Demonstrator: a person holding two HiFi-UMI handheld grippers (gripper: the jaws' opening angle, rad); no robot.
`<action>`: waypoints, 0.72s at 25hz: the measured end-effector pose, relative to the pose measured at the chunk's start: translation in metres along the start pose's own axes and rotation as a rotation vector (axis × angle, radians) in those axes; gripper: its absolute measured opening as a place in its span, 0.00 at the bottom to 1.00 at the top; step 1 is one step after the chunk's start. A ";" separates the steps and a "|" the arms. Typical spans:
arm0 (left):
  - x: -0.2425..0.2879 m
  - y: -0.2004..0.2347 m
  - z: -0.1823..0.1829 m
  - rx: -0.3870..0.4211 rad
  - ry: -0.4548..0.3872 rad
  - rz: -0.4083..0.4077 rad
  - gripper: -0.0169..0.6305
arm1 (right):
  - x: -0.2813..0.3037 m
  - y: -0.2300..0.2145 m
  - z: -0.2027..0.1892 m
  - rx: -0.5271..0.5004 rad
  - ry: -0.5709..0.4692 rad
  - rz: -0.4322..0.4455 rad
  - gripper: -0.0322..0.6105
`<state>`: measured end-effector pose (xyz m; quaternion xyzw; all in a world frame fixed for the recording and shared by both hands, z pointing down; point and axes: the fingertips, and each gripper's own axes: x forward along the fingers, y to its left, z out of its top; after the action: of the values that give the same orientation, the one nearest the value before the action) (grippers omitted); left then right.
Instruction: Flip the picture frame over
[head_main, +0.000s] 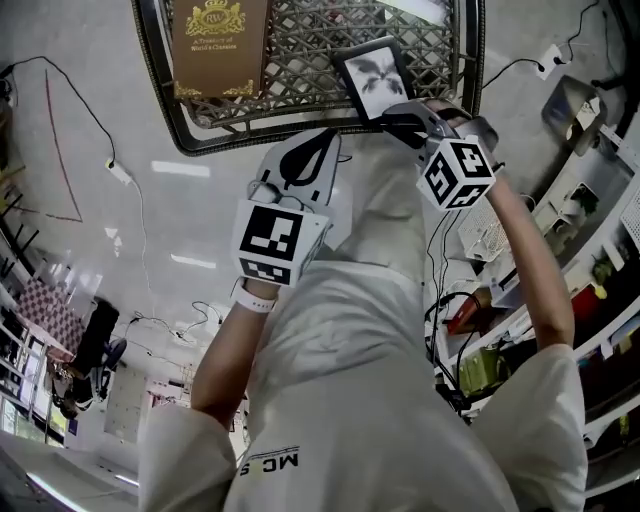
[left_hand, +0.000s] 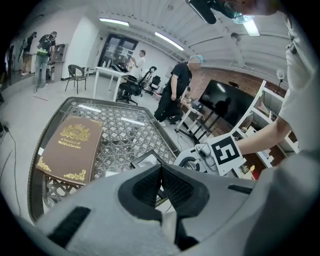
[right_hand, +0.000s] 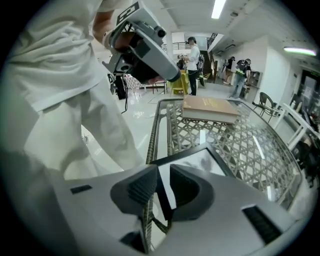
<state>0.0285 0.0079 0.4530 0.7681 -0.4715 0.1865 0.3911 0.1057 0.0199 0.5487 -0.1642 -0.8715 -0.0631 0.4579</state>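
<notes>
The black-rimmed picture frame (head_main: 375, 80) lies picture side up at the near edge of the glass lattice table (head_main: 165, 90). My right gripper (head_main: 400, 118) reaches its near corner. In the right gripper view that corner of the frame (right_hand: 200, 160) sits in the narrow gap of my right gripper (right_hand: 161, 177), and the pads do not visibly press on it. My left gripper (head_main: 322, 142) hovers off the table's near edge, shut and holding nothing. In the left gripper view my left gripper (left_hand: 161, 174) points at the frame (left_hand: 146, 160).
A brown gold-printed book (head_main: 218, 45) lies on the table's left half, also seen as the book (left_hand: 70, 147) in the left gripper view. Shelves with clutter (head_main: 590, 270) stand at the right. Cables (head_main: 120, 175) run over the floor. People (left_hand: 176, 90) stand beyond the table.
</notes>
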 end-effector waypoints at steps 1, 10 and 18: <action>0.000 0.001 -0.001 -0.005 0.002 0.007 0.06 | 0.002 0.001 -0.003 -0.010 0.008 0.010 0.19; -0.001 0.002 0.001 -0.024 -0.010 0.023 0.06 | 0.019 0.009 -0.026 -0.111 0.093 0.097 0.19; 0.002 0.003 0.004 -0.023 -0.012 0.020 0.06 | 0.027 0.014 -0.037 -0.201 0.139 0.153 0.19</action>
<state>0.0265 0.0033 0.4534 0.7598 -0.4838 0.1803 0.3951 0.1247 0.0299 0.5917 -0.2706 -0.8117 -0.1263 0.5020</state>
